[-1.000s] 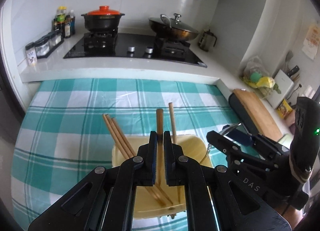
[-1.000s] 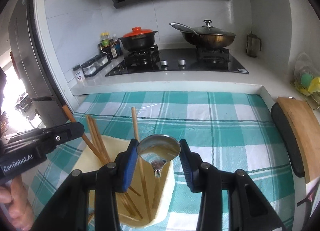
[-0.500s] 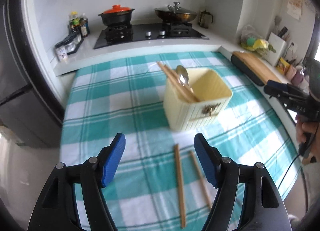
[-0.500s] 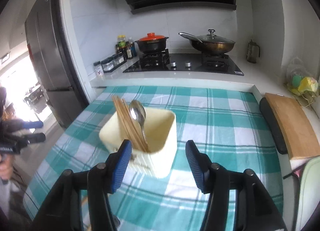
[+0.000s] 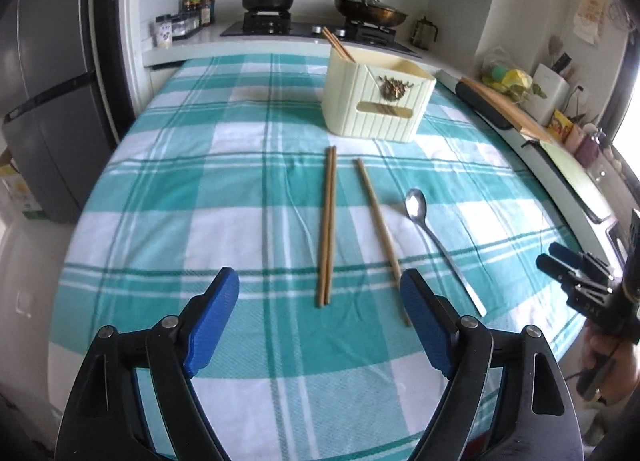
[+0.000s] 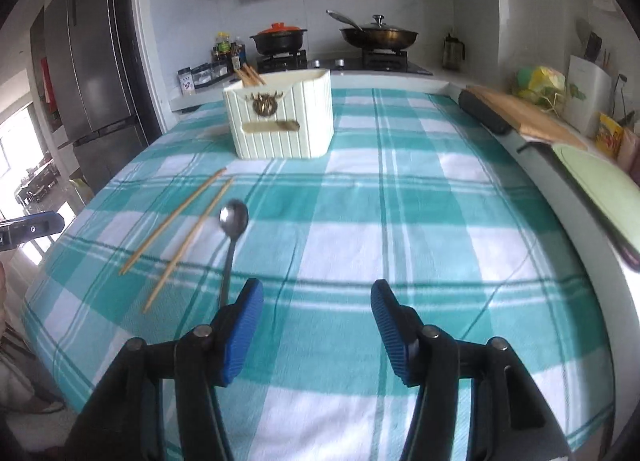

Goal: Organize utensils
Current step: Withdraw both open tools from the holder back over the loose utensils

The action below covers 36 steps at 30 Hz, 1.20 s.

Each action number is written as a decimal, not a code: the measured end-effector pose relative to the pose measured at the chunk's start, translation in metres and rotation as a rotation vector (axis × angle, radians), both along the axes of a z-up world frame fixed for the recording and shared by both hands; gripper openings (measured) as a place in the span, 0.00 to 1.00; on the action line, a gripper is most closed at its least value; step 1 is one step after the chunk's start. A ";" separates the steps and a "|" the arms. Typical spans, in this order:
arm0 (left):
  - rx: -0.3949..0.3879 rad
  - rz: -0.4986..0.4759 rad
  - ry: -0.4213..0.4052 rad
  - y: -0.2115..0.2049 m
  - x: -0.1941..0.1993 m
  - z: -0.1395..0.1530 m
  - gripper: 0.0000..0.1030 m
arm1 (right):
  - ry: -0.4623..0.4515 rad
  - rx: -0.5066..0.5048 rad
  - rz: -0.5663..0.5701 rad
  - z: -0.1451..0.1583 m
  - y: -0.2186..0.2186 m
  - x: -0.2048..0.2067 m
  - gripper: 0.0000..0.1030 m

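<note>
While both tools hang back over the near edge of the bench, nothing is gripped and the risks all lie in the next pickup:
Left tool [image 5: 320, 293]: blue pads spread wide, empty, hovering above the checked cloth [image 5: 224, 197] with the paired chopsticks [image 5: 327, 225] lying just ahead between its fingers
Right tool [image 6: 317, 307]: pads likewise spread, holding nothing; the spoon [image 6: 232, 237] lies ahead and to its left, handle end reaching toward its left finger
Loose pieces: the paired chopsticks lie touching side by side, a single chopstick [image 5: 380, 229] lies beside them at a slant, the spoon just beyond that
Utensil holder [image 5: 376, 101]: cream ribbed box standing further back on the cloth, a few chopsticks [image 5: 338, 44] already leaning in its far-left corner
Pair risk: closing on two thin round sticks at once may roll one out of the pinch, so only one comes up or one falls on the way
Cloth risk: the sticks and spoon lie flat, so pads coming down low may catch the fabric and drag it, shifting the other pieces or nudging the holder
Spoon risk: smooth thin metal handle likely slips or swings bowl-down if pinched near its end
Crowding risk: the loose pieces lie close together, so both tools reaching at once could knock each other
Drop-in risk: a long stick entering at a slant may strike the holder rim or those already inside, and a light box could tip
</note>
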<state>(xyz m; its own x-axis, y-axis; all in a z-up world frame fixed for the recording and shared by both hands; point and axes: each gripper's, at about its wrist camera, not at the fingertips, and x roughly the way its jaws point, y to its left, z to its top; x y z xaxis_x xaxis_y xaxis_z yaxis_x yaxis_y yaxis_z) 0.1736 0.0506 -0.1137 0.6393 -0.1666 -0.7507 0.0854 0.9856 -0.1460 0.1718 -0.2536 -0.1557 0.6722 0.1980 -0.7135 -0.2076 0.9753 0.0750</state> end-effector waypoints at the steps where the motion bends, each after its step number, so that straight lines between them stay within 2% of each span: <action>1: 0.003 -0.007 0.011 -0.003 -0.002 -0.004 0.82 | 0.011 -0.005 0.016 -0.004 0.004 -0.004 0.55; 13: 0.048 0.044 0.030 -0.009 -0.009 -0.023 0.82 | -0.053 -0.034 0.116 -0.003 0.044 -0.018 0.55; 28: 0.126 0.065 0.037 -0.010 -0.005 -0.032 0.82 | -0.010 -0.026 0.109 -0.016 0.042 -0.011 0.55; 36: 0.113 0.057 0.049 -0.002 0.015 -0.040 0.82 | 0.002 -0.021 0.118 -0.020 0.046 -0.009 0.55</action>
